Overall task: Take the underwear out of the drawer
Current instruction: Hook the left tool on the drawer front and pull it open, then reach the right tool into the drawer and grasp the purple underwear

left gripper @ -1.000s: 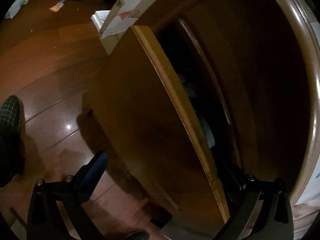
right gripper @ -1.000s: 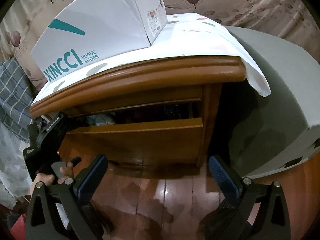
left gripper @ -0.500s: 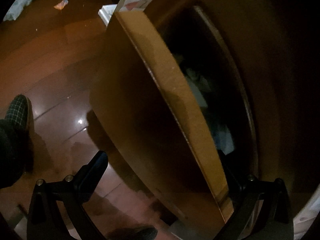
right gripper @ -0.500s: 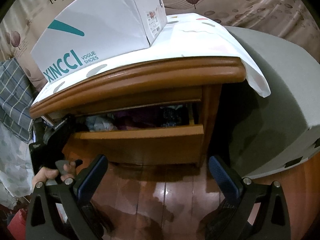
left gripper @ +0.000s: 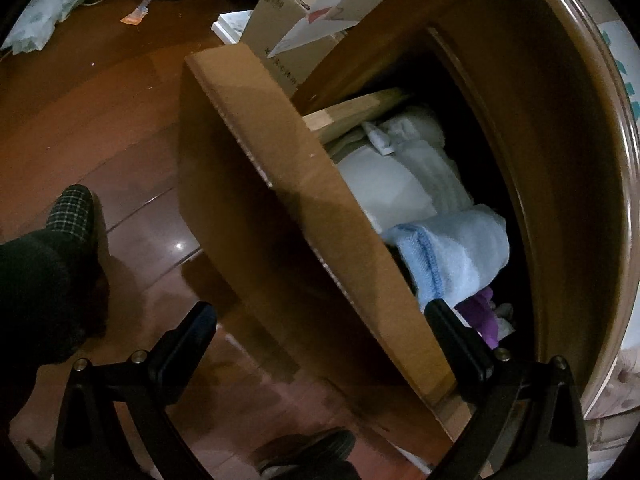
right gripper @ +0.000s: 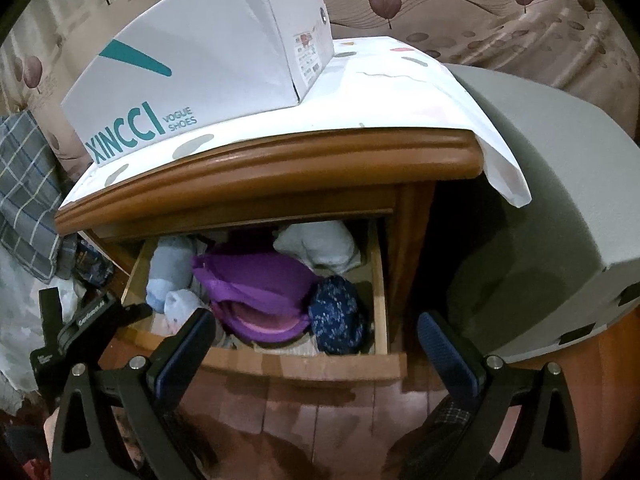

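- Wooden drawer [right gripper: 280, 364] now stands well out of the nightstand [right gripper: 280, 160]; half a second ago only a narrow slot showed above its front panel, and one second ago it was almost shut; the contents are exposed from above.
- Left tool [left gripper: 320, 344]: jaws straddle the front panel near its left end, one finger outside the panel and one inside the drawer; the gap is wide, and whether the pads actually press the panel cannot be told; the right wrist view shows this tool [right gripper: 92, 320] at the drawer's left corner.
- Right tool [right gripper: 316, 344]: jaws wide apart and holding nothing; it hovers in front of the drawer, clear of the panel.
- Task item: purple underwear [right gripper: 260, 292] lies in the middle of the drawer, on top of the pile and unobstructed; a light blue roll [right gripper: 168, 276] lies to its left, a dark blue floral bundle [right gripper: 336, 316] touches its right side, and a white folded garment [right gripper: 316, 248] lies behind.
- Other items: a white shoe box [right gripper: 192, 72] sits on the cloth-covered top.
- Assessment: the opening step appears complete; the extraction step is not yet begun; the next move probably calls for the right tool to descend onto the purple garment and close on a raised fold.
- Risk: adjacent bundles may lift with it.
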